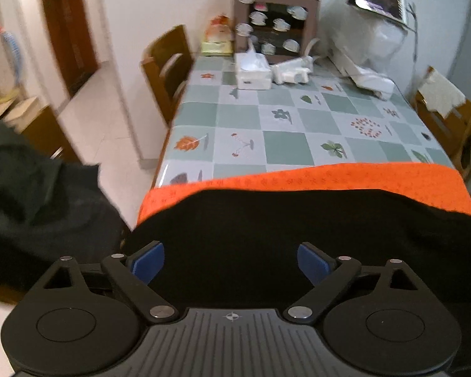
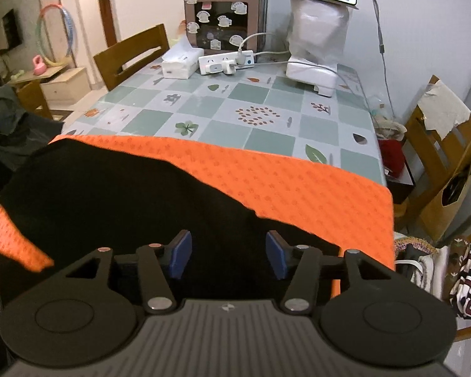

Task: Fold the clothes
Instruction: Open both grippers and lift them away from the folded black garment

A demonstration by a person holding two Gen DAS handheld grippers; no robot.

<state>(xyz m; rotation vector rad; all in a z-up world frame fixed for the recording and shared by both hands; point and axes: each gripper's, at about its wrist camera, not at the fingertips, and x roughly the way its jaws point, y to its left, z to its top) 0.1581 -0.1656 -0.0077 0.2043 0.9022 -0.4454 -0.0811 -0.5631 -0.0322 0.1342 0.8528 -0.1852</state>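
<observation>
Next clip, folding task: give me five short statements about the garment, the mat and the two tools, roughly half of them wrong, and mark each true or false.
1. The black garment lies on an orange mat. True.
2. The left tool is shut on the garment. False: its blue pads stand wide apart, with nothing clamped between them.
3. The right tool is open. True.
4. The orange mat covers the whole checked tablecloth. False: it covers only the near end; the far squares are bare.
5. A tissue box sits on the mat. False: it stands at the far end of the table, beside a power strip.
</observation>
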